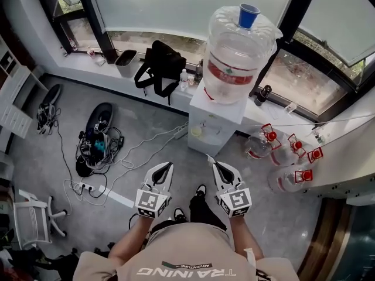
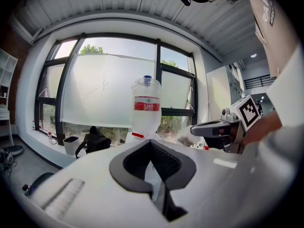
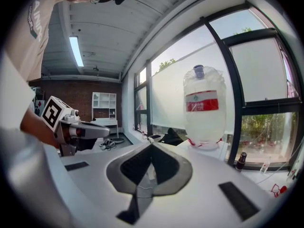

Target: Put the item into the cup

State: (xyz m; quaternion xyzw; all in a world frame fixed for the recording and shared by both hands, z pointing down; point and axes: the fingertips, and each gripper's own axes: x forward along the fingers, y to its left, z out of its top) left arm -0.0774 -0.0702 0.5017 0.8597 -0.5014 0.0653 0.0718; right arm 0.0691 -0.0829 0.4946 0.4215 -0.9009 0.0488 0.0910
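Note:
A blue cup stands on top of the big water bottle on the white dispenser; it also shows as the blue cup and the blue cup. My left gripper and right gripper are held side by side at waist height, short of the dispenser and pointing at it. Both are shut with nothing between the jaws, as the left gripper and the right gripper show in their own views. No loose item is visible that I can identify.
A black bag and a grey bin sit on the windowsill. Several empty red-capped bottles lie on the floor right of the dispenser. Cables and a power strip lie left, by a white chair.

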